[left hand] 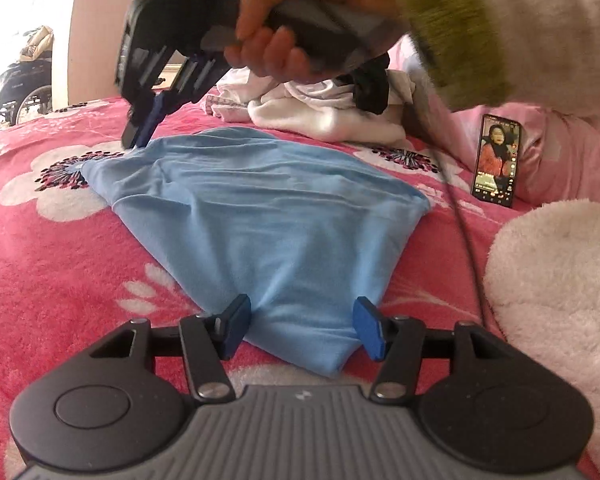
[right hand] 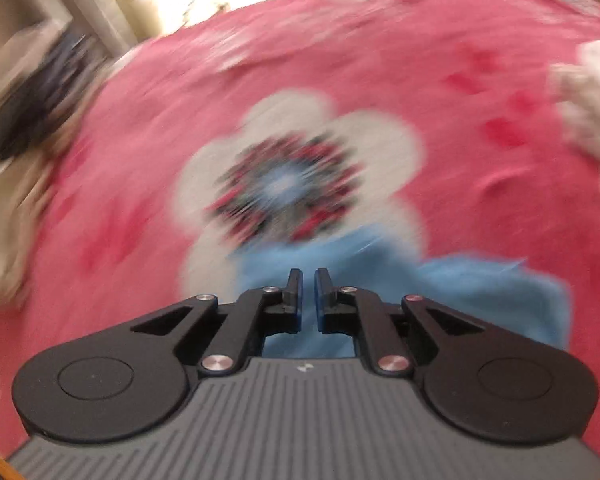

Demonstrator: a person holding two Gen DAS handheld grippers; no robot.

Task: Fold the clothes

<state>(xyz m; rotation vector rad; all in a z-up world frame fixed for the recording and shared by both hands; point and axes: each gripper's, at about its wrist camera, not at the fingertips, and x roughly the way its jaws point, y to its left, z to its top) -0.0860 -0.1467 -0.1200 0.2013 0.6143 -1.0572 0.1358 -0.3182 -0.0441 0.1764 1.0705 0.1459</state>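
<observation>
The blue shirt (left hand: 256,216) lay spread on the pink blanket (left hand: 60,264), its near corner between the wide-open fingers of my left gripper (left hand: 302,330), which held nothing. My right gripper (right hand: 305,280), fingers nearly together with a narrow gap, sat at the shirt's far left corner; whether it pinched cloth I couldn't tell. Bare blanket stretched left. A heap of white clothes (left hand: 324,112) crowded the far edge, a phone (left hand: 496,160) the right.

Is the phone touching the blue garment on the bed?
Apart. In the left wrist view the phone stands propped to the right of the blue garment, with a strip of pink blanket plainly between them.
</observation>
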